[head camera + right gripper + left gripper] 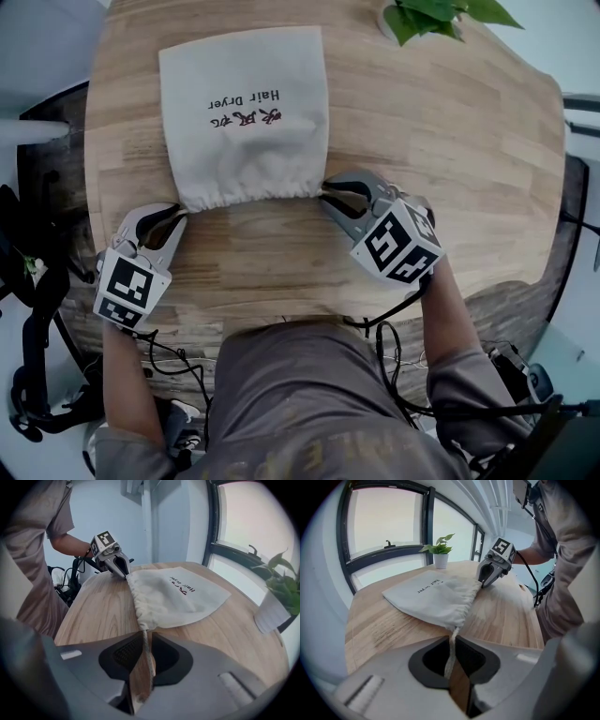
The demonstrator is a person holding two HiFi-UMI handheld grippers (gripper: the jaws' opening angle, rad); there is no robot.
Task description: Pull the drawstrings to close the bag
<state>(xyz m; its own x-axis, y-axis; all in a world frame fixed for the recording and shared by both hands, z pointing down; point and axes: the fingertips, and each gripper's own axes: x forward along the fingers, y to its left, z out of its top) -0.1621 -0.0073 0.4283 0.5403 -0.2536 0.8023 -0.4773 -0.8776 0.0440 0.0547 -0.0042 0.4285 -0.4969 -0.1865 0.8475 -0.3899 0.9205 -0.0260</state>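
- Left claw (452, 638) is closed on the left cord (450, 654). The cord runs straight out from its tips to the left corner of the bag (244, 112), which sits just beyond them.
- Right claw (144, 637) likewise pinches the right cord (147, 656), with the other corner of the bag's mouth just ahead of its tips.
- Between the two claws the gathered mouth lies crosswise on the bench (281, 272), its long line running from one claw to the other. Each claw is the nearer one to its own corner.
- Judging from this, the pull should go outward along that line, the claws drawing apart sideways rather than back toward the person.
- Beyond the mouth the bag lies flat, its closed end pointing toward the far edge of the bench, where a potted plant (441, 14) stands well apart.
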